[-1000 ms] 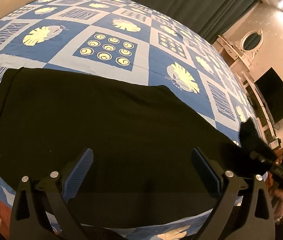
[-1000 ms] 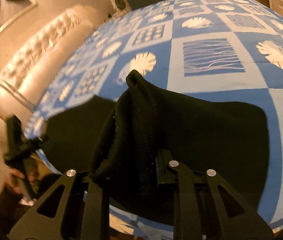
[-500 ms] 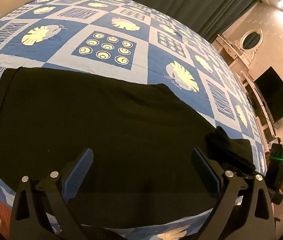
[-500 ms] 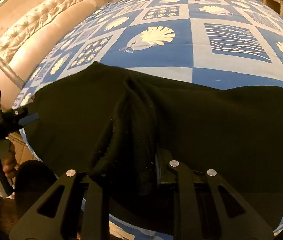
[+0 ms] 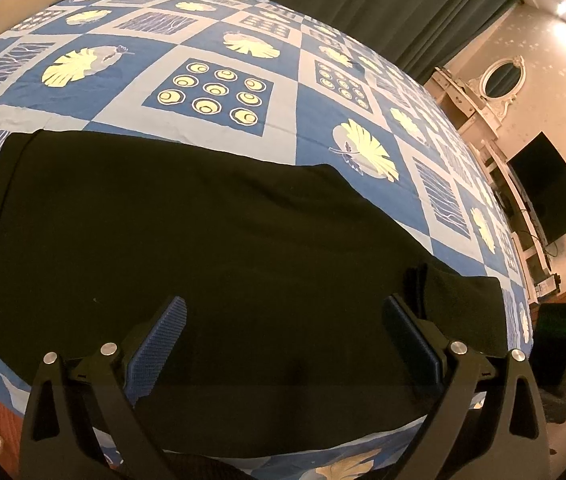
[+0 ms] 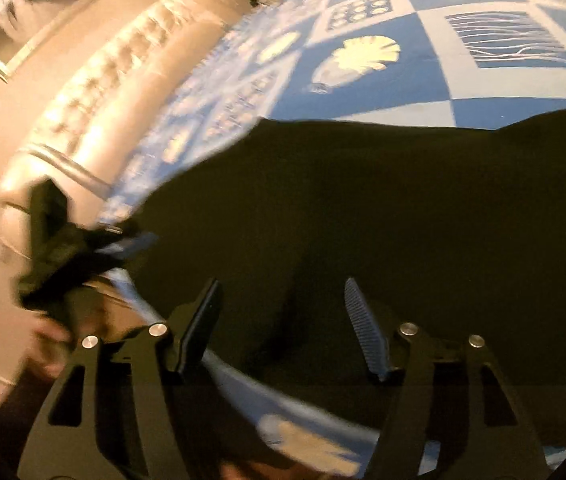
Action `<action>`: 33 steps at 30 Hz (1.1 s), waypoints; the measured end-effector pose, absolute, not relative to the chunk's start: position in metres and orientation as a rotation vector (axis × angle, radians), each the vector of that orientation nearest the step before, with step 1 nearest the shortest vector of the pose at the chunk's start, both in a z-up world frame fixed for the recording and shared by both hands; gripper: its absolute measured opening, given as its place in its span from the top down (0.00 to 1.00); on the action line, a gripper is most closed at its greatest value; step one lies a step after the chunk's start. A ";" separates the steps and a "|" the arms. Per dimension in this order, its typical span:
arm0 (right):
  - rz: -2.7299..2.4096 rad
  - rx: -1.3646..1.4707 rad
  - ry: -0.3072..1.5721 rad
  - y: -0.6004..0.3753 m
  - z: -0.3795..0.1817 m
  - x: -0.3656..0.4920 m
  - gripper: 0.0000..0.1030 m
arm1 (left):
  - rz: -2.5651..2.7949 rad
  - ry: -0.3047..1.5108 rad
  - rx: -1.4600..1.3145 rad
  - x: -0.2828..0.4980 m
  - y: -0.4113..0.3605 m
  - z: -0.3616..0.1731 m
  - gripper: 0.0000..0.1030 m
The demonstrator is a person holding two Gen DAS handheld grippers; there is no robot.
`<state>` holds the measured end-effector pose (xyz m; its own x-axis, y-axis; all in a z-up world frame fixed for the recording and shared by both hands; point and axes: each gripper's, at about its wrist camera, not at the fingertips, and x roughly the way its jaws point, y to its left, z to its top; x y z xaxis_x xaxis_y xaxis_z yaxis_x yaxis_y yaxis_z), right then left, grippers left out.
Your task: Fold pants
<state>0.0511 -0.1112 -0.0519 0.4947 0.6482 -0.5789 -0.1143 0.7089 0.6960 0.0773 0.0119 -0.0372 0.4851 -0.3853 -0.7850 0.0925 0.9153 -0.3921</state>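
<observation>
On patterned bedspread (image 5: 219,32): black pants (image 5: 203,240) flat; left claw (image 5: 283,336), right claw (image 6: 279,320) wide, empty.

A home bedroom: patterned bedspread (image 5: 219,92), tufted headboard (image 6: 95,92), dark curtains (image 5: 363,8), vanity mirror (image 5: 501,80), wall television (image 5: 551,188).

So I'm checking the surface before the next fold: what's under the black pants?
The black pants lie on a blue patterned bedspread, which shows around their edges. Whatever is directly beneath them is covered.
</observation>
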 end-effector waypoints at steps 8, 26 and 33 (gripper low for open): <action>0.269 0.695 0.867 -0.243 -0.019 0.047 0.27 | -0.309 1.028 -0.327 0.078 0.011 -0.040 0.06; 0.291 1.029 0.956 -0.321 -0.130 0.077 0.64 | -0.305 1.042 -0.324 0.078 0.013 -0.043 0.06; 0.369 1.053 0.988 -0.334 -0.128 0.045 0.27 | -0.329 1.014 -0.357 0.077 0.017 -0.036 0.06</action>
<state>0.0448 -0.3337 -0.1278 0.5392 0.6777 -0.4999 0.1835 0.4848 0.8552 0.0772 0.0166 -0.0358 0.4892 -0.4269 -0.7606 0.1011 0.8939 -0.4367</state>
